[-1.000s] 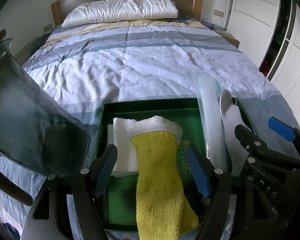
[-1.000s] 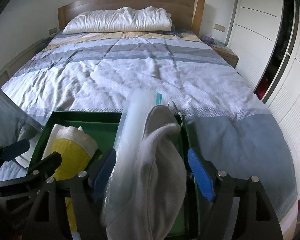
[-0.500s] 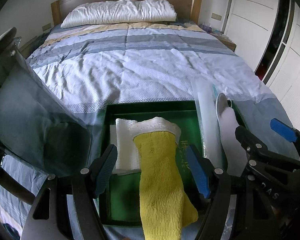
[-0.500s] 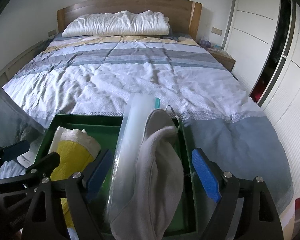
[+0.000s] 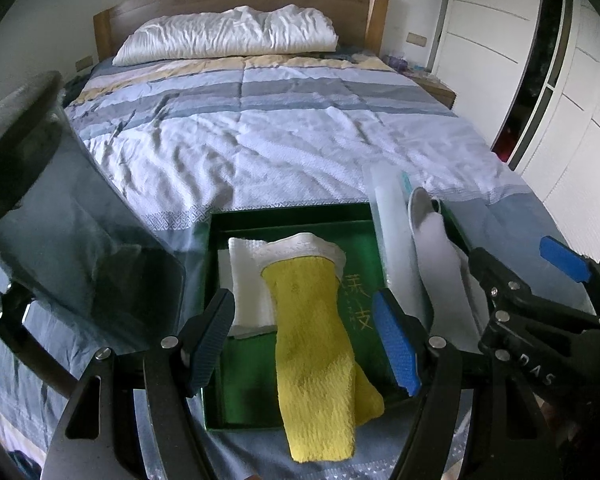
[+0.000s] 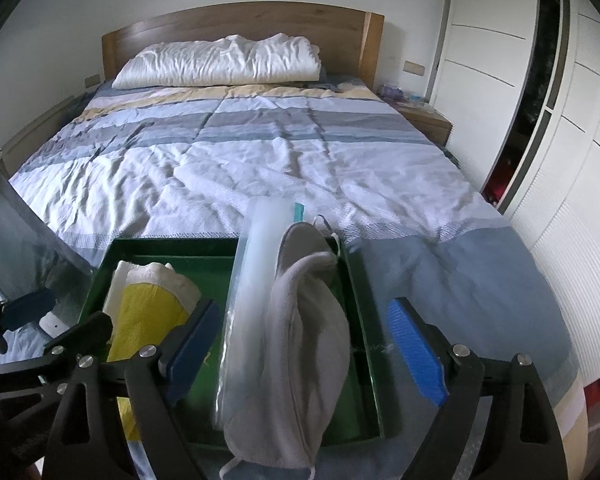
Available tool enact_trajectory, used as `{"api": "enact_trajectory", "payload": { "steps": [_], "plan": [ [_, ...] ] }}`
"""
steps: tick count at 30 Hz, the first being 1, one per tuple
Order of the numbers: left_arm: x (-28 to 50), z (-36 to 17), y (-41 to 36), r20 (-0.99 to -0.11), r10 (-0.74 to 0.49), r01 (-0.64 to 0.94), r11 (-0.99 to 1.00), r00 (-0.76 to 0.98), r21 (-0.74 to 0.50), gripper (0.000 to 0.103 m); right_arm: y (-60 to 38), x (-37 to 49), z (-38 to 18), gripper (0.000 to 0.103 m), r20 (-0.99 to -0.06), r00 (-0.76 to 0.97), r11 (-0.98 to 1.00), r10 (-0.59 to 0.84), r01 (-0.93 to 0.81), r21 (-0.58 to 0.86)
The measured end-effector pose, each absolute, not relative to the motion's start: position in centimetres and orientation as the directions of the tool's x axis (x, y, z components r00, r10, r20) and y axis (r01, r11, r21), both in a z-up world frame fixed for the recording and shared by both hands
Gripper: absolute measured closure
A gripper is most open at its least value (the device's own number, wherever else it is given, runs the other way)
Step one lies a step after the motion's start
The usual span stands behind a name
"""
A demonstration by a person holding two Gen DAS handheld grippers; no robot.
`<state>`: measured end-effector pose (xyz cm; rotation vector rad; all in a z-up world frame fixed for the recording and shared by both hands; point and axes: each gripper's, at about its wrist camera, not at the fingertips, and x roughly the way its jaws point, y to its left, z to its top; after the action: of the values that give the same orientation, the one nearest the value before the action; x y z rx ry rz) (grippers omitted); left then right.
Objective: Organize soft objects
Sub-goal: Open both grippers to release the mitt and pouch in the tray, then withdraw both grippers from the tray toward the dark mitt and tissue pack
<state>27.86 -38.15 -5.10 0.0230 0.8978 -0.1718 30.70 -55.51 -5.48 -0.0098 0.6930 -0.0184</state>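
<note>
A: Any writing you can read?

B: Yellow characters on the floor of the green tray [image 5: 364, 240], just right of the yellow cloth [image 5: 316, 344]. They look Chinese, but I can't make them out.

A: Anything else?

B: Pale letters "DAS" on the black frame of the right tongs [image 5: 536, 378], seen from the left wrist. Nothing more is legible.

A green tray [image 5: 220, 360] holds a yellow towel [image 5: 312, 344] with a white cuff, a white cloth [image 5: 246, 280] and a grey mask [image 6: 300, 320]. The duvet [image 5: 300, 140] is striped blue, grey, white and yellow.
</note>
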Motion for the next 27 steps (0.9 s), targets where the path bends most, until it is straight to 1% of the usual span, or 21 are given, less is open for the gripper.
{"api": "enact_trajectory", "payload": {
  "steps": [3,7,13,19,22,27],
  "plan": [
    [27.0,-4.6,-38.0,-0.776,-0.157,0.166,0.984,0.611,-0.067,0.037,-55.6,29.8,-5.3,0.01,-0.641,0.767,0.999,-0.037,0.029,-0.023],
    [25.3,-4.2,-38.0,-0.774,-0.179,0.18,0.98,0.607,-0.085,0.037,-55.8,28.1,-4.9,0.01,-0.642,0.765,0.999,-0.045,0.038,-0.025],
    [21.2,-3.0,-37.2,-0.76,-0.237,0.199,0.969,0.606,-0.143,0.037,-55.0,24.3,-3.8,0.01,-0.635,0.77,0.998,-0.067,0.038,-0.059],
    [16.3,-2.0,-33.5,-0.766,-0.252,0.191,0.967,0.592,-0.17,0.037,-52.9,19.8,-2.9,0.01,-0.631,0.773,0.997,-0.067,0.025,-0.075],
    [13.5,-1.2,-31.2,-0.762,-0.242,0.19,0.969,0.6,-0.158,0.037,-51.5,17.2,-2.3,0.01,-0.632,0.773,0.997,-0.063,0.023,-0.071],
    [9.8,-0.2,-26.9,-0.754,-0.206,0.196,0.975,0.624,-0.104,0.037,-48.2,12.7,-1.1,0.01,-0.638,0.769,0.998,-0.043,0.008,-0.058]
  ]
}}
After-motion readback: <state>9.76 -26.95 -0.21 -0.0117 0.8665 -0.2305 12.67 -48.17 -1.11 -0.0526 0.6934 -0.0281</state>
